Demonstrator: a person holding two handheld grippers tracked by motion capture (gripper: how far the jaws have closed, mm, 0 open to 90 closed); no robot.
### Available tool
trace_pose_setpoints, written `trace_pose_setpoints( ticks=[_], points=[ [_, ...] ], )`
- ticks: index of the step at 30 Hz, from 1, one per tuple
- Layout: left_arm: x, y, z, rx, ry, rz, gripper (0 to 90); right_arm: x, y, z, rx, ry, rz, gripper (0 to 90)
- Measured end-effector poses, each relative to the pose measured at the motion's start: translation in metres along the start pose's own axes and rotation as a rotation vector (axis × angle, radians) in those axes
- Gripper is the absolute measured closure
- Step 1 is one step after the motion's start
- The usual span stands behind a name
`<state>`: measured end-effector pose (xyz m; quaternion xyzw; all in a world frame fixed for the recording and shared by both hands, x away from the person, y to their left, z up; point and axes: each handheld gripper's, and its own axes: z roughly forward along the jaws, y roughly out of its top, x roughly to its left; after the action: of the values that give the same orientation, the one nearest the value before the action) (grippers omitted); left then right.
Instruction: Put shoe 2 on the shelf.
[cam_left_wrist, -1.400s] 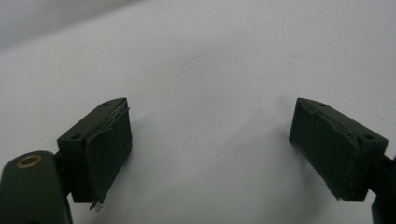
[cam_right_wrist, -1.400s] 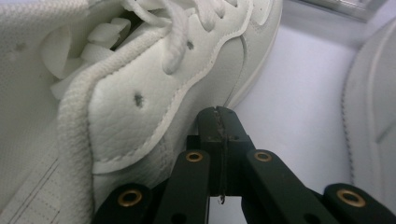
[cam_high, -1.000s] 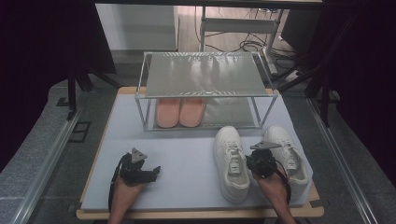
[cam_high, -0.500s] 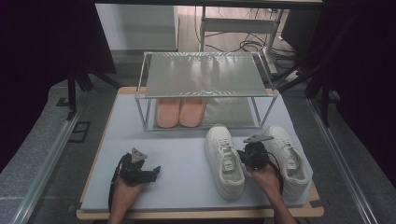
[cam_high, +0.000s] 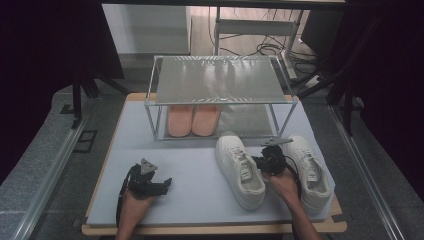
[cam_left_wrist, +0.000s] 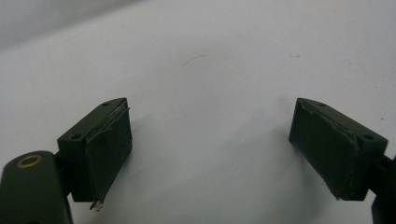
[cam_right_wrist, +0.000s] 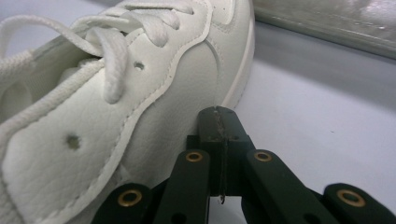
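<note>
Two white lace-up sneakers lie on the pale mat (cam_high: 190, 200). The left sneaker (cam_high: 240, 170) points its toe toward the rack, and the right sneaker (cam_high: 310, 170) lies beside it. My right gripper (cam_high: 260, 162) sits between them, shut with nothing in it. In the right gripper view its closed tips (cam_right_wrist: 218, 116) rest against the side of the left sneaker (cam_right_wrist: 140, 102) near the toe. My left gripper (cam_high: 167, 184) rests low over the mat at the front left. Its jaws are open (cam_left_wrist: 210, 126) over bare mat.
A metal-framed rack (cam_high: 220, 80) with a grey shelf stands at the back of the mat. A pair of pink slippers (cam_high: 192, 120) sits under it on the left. The rack's base (cam_right_wrist: 327, 23) lies just beyond the sneaker's toe. Dark floor surrounds the table.
My right gripper has moved left against the left sneaker. The sneaker has slid left and its toe has come closer to the rack. The left gripper has stayed put.
</note>
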<state>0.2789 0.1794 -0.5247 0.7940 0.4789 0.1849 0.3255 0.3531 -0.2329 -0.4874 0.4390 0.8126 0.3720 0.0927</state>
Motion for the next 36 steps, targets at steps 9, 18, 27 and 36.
trace_pose_setpoints(
  ticks=[9, 18, 27, 36],
  points=[
    [0.0, 0.0, 0.0, 0.0, 0.0, -0.001, 13.1, 0.014, 0.005, 0.01, 0.012, 0.066, -0.042, 90.0],
    [0.0, 0.0, 0.0, 0.0, 0.0, 0.001, 13.2, 0.038, 0.014, 0.025, 0.038, 0.148, -0.112, 90.0],
    [0.0, 0.0, 0.0, -0.001, 0.002, 0.001, 13.2, 0.039, 0.017, 0.021, 0.095, 0.069, -0.14, 82.4],
    [0.0, 0.0, 0.0, 0.0, 0.002, 0.002, 13.2, 0.029, 0.012, -0.009, 0.105, 0.044, -0.128, 66.5]
  ],
)
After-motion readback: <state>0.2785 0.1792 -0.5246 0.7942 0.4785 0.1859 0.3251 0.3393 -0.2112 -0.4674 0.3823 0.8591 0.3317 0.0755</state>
